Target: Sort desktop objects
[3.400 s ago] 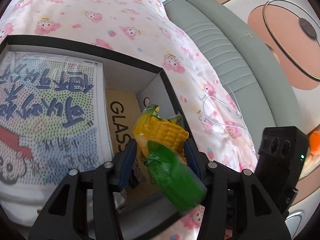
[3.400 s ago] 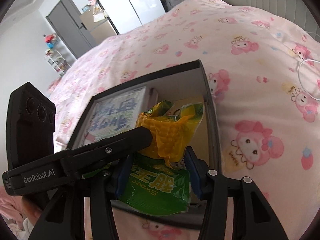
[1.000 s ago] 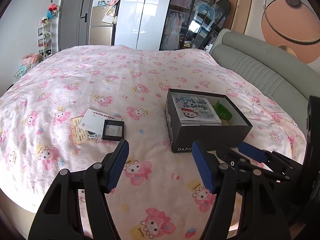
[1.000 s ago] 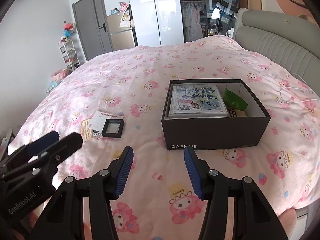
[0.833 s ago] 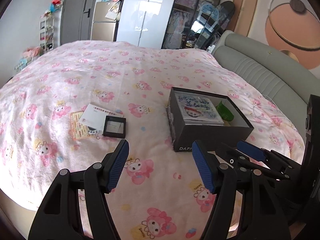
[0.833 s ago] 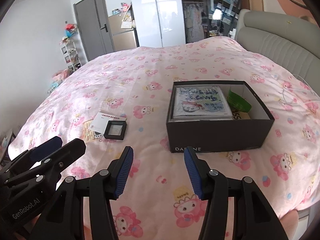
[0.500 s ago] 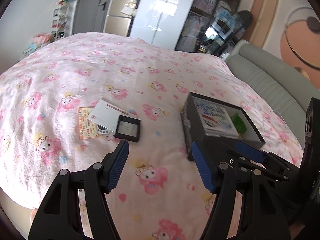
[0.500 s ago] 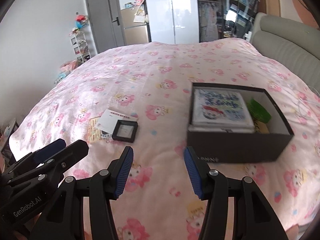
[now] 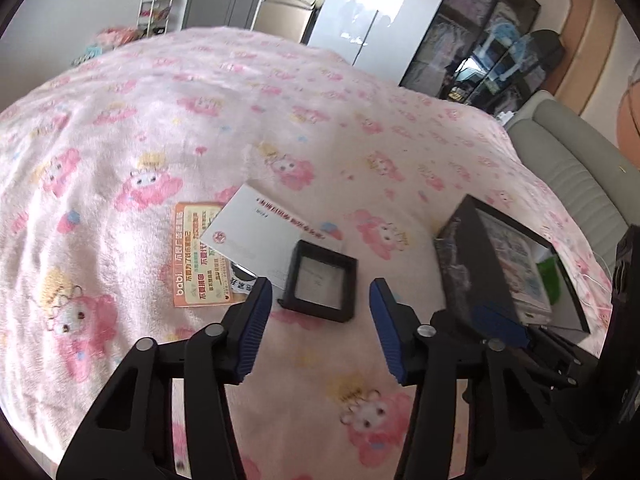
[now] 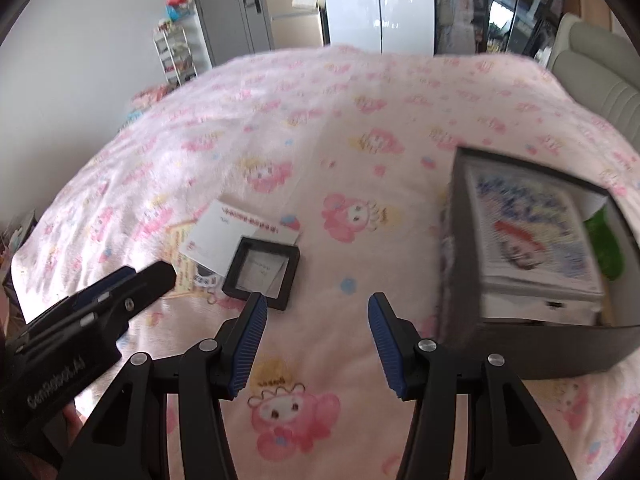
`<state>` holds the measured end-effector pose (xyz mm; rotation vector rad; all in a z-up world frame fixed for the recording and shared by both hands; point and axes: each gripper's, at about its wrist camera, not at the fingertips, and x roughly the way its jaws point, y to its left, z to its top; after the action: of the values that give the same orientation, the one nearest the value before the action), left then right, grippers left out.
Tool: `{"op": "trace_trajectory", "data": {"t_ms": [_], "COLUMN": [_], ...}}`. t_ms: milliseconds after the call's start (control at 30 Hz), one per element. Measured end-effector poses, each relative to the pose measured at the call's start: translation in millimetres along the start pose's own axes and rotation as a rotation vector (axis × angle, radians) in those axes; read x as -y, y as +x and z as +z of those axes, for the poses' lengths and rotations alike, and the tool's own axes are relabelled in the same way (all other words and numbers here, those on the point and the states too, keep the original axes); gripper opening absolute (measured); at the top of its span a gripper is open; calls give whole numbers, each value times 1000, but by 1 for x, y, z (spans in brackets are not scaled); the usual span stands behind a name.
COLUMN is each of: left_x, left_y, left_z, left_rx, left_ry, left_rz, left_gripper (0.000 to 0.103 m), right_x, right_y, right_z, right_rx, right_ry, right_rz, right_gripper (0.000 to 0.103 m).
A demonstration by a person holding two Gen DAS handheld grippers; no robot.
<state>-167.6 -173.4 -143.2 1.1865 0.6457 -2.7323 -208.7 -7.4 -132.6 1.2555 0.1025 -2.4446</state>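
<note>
Frame case (image 9: 318,280), the small black square one, lies straight ahead of your left claw (image 9: 318,328), just beyond the fingertips and centred on the gap. Its jaws are closing and hold nothing; the case is not yet between the pads. From your right claw (image 10: 316,330), half open and empty, the same case (image 10: 262,270) sits ahead and to the left, so the left hand is nearer. The case has no long axis. It rests partly on a white envelope (image 9: 256,226), with the black storage box (image 10: 460,264) well to the right.
</note>
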Motion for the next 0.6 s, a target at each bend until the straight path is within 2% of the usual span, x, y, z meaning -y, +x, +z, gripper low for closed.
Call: {"op": "trace_trajectory", "data": {"t_ms": [67, 200, 333, 433, 500, 567, 600], "left_x": [-10, -24, -33, -37, -38, -36, -35], "left_y": [22, 56, 80, 94, 99, 99, 98], "left_z": [1, 3, 1, -5, -8, -10, -10], "left_rx": [-33, -78, -119, -152, -160, -167, -167], "left_ry": [-17, -31, -53, -66, -60, -61, -55], "left_rz": [4, -18, -62, -69, -75, -90, -88], "left_gripper": [41, 32, 29, 23, 14, 13, 13], "right_x": [-1, -8, -9, -6, -2, 1, 2], "right_y": [25, 57, 82, 101, 117, 126, 128], "right_z": [1, 7, 14, 16, 16, 15, 15], "right_rx": [-46, -80, -115, -159, -202, -219, -221], "right_ry": [-1, -36, -46, -30, -4, 17, 29], "right_rz": [21, 50, 82, 107, 133, 165, 186], "right_gripper": [49, 47, 45, 42, 42, 39, 32]}}
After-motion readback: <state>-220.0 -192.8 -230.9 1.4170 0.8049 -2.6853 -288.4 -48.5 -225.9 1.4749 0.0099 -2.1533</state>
